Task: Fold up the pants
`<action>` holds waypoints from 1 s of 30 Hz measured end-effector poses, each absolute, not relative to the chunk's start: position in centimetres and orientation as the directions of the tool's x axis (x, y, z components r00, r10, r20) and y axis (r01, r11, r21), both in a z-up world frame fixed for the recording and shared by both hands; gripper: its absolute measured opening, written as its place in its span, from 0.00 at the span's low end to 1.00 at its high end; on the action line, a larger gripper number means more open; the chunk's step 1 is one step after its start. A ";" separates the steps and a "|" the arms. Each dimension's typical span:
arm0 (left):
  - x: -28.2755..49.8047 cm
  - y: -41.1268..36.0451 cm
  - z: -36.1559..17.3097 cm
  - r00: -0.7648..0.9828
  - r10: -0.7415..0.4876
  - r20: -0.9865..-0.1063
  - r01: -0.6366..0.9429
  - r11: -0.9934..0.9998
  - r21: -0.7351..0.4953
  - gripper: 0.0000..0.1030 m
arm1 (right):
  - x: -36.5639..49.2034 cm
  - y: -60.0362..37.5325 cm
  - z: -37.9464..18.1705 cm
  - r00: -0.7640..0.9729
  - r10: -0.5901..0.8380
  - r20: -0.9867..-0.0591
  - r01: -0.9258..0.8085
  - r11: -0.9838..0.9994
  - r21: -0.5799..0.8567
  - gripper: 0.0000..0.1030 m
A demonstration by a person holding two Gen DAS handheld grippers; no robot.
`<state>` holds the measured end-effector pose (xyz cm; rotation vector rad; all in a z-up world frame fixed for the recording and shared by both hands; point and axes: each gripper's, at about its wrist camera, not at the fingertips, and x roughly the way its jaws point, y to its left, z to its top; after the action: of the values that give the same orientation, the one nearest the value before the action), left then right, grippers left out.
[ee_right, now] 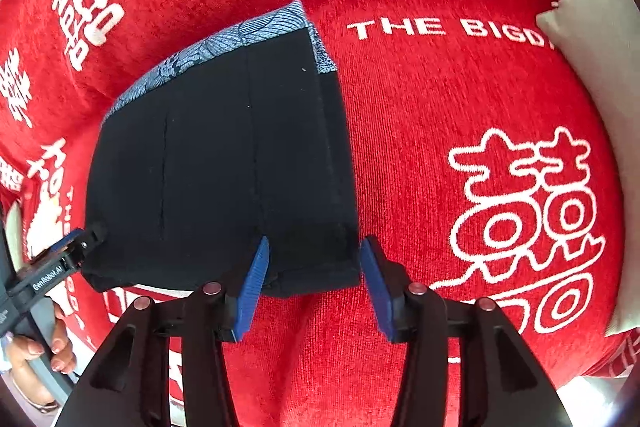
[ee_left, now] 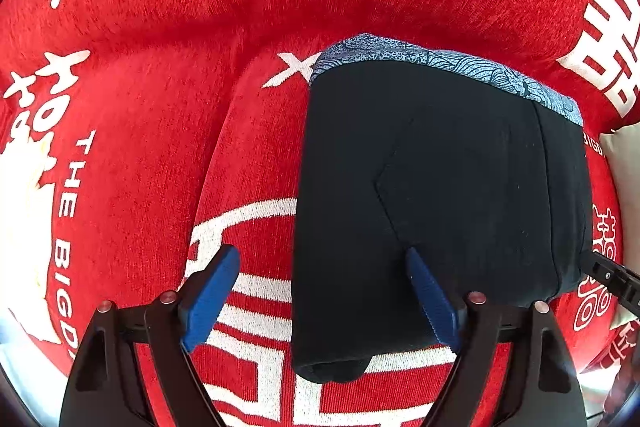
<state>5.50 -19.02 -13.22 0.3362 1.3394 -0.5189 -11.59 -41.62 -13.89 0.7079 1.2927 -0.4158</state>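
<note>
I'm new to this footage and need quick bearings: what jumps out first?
A folded bundle of black pants with a blue patterned waistband lies on a bright red blanket covered in white lettering. Both blue-padded claws, left claw and right claw, stand open at its near edge.

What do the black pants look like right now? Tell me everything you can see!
The black pants are folded into a thick, neat rectangle. They look like soft dark cloth with stitched seams, and a blue patterned band shows along the far edge. They lie flat on a red blanket with white writing. The left gripper and the right gripper both stand open over the near edge, not squeezing it.
</note>
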 end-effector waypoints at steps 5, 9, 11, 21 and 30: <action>5.8 -19.0 -13.4 0.135 -0.168 -0.976 0.533 0.843 -0.072 0.84 | -11.5 -41.4 -13.8 0.231 0.091 -0.969 0.642 0.734 0.222 0.54; 5.8 -19.0 -13.4 0.136 -0.168 -0.976 0.538 0.840 -0.070 0.84 | -11.0 -41.1 -13.9 0.226 0.088 -0.970 0.650 0.728 0.217 0.55; 5.8 -19.0 -13.4 0.135 -0.169 -0.976 0.536 0.841 -0.072 0.84 | -10.8 -41.1 -13.9 0.224 0.084 -0.971 0.647 0.732 0.213 0.55; 6.2 -18.7 -13.2 0.117 -0.186 -0.976 0.534 0.840 -0.096 0.84 | -10.4 -41.2 -13.8 0.226 0.087 -0.970 0.651 0.727 0.217 0.57; 6.7 -17.7 -11.4 0.100 -0.263 -0.960 0.532 0.829 -0.172 0.84 | -11.1 -41.8 -12.9 0.249 0.102 -0.963 0.656 0.714 0.245 0.66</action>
<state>6.71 -17.67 -11.45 0.2413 1.3496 -0.5963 -11.14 -41.85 -12.87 0.7198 1.2862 -0.4259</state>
